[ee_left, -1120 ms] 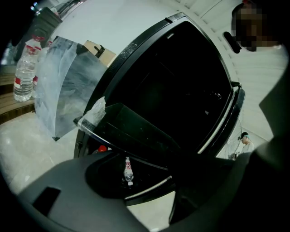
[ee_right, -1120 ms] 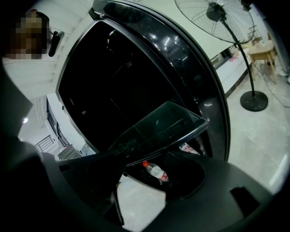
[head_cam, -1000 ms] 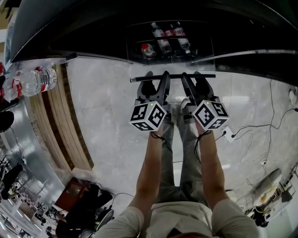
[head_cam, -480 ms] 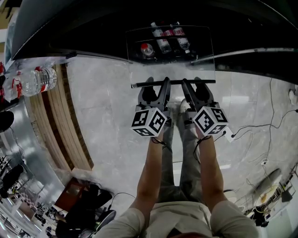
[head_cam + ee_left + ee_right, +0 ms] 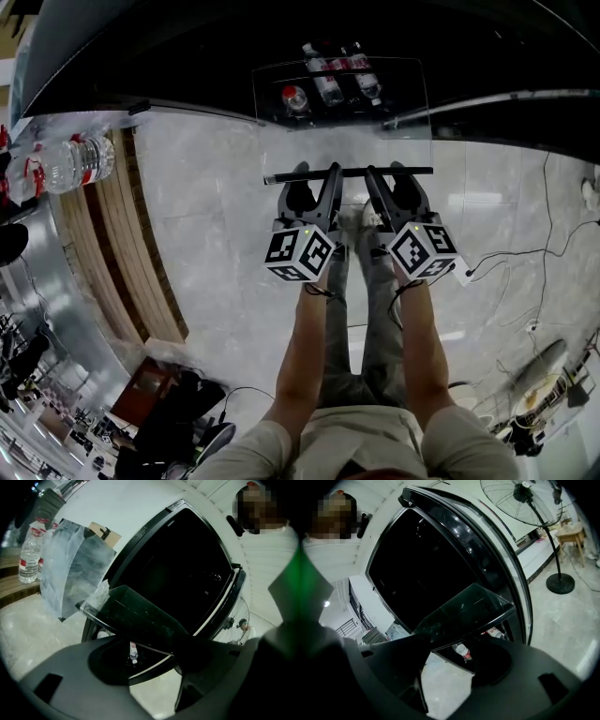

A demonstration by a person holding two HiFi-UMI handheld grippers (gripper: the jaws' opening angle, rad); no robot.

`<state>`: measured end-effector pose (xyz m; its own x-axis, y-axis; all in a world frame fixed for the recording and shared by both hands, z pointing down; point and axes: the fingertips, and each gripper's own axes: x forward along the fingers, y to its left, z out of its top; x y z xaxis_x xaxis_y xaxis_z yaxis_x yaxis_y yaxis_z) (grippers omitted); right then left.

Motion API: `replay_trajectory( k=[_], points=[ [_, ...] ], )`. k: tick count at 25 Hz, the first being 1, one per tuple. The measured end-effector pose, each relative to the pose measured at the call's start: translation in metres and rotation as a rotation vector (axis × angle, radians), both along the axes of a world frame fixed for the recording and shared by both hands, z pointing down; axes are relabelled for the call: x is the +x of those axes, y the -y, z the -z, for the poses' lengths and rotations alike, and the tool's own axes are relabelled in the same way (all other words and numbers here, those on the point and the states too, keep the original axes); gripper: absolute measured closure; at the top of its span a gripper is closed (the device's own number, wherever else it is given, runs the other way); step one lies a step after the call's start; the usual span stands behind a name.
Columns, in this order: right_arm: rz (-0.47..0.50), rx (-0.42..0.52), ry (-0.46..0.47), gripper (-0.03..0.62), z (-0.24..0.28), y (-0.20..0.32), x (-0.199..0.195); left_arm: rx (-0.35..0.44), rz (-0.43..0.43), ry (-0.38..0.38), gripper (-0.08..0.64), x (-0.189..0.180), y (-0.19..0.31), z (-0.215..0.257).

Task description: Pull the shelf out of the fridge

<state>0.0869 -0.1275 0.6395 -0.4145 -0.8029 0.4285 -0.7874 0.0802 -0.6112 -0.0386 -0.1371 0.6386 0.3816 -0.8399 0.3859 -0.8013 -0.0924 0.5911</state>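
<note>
I have both grippers on the shelf, near the top centre of the head view. The left gripper and the right gripper sit side by side on its dark front bar, left of centre and right of centre, with a short bare stretch of bar between them.

In the left gripper view, the left gripper has its jaws set fairly wide, clamped on the shelf, whose dark pane runs diagonally from the upper left down into the jaws. In the right gripper view, the right gripper grips the same shelf, whose pane slants to the upper right.

The glass pane reaches up the head view toward the fridge, the dark band across the top. Its far edge lies over the fridge opening and its front bar hangs over the pale floor. Through the glass I see bottles lying in the fridge. A water bottle lies at the left edge. A standing fan shows at the upper right of the right gripper view.
</note>
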Motion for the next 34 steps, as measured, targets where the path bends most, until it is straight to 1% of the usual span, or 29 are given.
replay_trajectory(
  k=[7,19,20,21,23,24,25,26,28,29,30,34],
  points=[
    [0.005,-0.006,-0.004,0.331,-0.002,-0.013,0.002,-0.005,-0.007,-0.005,0.276,0.002,-0.012,-0.002],
    [0.012,-0.006,-0.004,0.333,-0.003,-0.017,0.005,-0.013,-0.001,-0.006,0.276,0.005,-0.018,-0.003],
    [0.015,0.0,-0.014,0.333,-0.002,-0.017,0.005,-0.02,0.0,-0.018,0.276,0.006,-0.019,-0.005],
    [0.023,0.015,-0.036,0.334,0.001,-0.017,0.005,-0.034,0.007,-0.046,0.276,0.006,-0.02,-0.007],
    [0.054,0.069,-0.096,0.353,0.012,-0.018,0.004,-0.05,0.039,-0.141,0.273,0.006,-0.023,-0.012],
    [0.067,0.097,-0.1,0.367,0.017,-0.017,0.001,-0.029,0.055,-0.174,0.273,0.003,-0.024,-0.011],
    [0.07,0.118,-0.076,0.385,0.019,-0.015,-0.001,0.012,0.065,-0.18,0.275,-0.001,-0.023,-0.008],
    [0.063,0.13,-0.028,0.408,0.019,-0.011,-0.003,0.061,0.064,-0.16,0.279,-0.006,-0.019,-0.004],
    [0.026,0.142,0.085,0.408,0.015,-0.001,-0.003,0.137,0.036,-0.086,0.289,-0.009,-0.007,0.007],
    [0.003,0.149,0.122,0.399,0.014,0.002,0.001,0.153,0.018,-0.059,0.296,-0.005,-0.001,0.01],
    [-0.015,0.157,0.137,0.404,0.013,0.003,0.004,0.158,0.004,-0.047,0.295,-0.001,0.002,0.011],
    [-0.035,0.175,0.141,0.405,0.011,-0.005,0.008,0.152,-0.032,-0.043,0.293,0.003,-0.002,0.009]
  ],
)
